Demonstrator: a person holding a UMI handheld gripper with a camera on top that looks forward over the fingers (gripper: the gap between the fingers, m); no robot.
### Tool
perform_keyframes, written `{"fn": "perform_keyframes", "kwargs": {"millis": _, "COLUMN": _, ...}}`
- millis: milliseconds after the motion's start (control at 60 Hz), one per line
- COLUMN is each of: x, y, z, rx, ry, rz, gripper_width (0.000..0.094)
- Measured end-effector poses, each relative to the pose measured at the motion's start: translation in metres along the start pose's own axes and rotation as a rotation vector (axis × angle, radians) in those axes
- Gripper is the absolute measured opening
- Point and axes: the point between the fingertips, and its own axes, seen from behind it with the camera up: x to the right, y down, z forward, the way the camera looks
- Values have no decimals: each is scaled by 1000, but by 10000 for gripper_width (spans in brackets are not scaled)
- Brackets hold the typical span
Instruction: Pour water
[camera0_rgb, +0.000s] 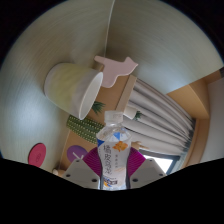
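My gripper (114, 166) is shut on a clear plastic water bottle (115, 148) with a white label bearing blue and orange marks. Both magenta pads (93, 160) press its sides. The bottle's neck (113, 122) points ahead toward a pale yellow-green cup (72, 86), whose rim (91, 92) lies just beyond the bottle's top. The whole scene appears strongly tilted in the gripper view. I cannot see whether water is flowing.
A pink flat shape (113, 66) sits just past the cup. Something green and patterned (82, 126) lies beside the bottle's neck. A round pink object (37, 152) is off to the left. Grey curtains (160, 112) and a wooden surface (192, 98) fill the right.
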Motion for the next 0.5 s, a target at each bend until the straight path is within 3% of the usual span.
{"fn": "perform_keyframes", "kwargs": {"millis": 267, "x": 10, "y": -36, "z": 11, "rx": 113, "ry": 72, "rz": -404, "gripper_width": 293}}
{"fn": "perform_keyframes", "kwargs": {"millis": 500, "x": 4, "y": -34, "z": 16, "rx": 93, "ry": 60, "rz": -414, "gripper_width": 296}}
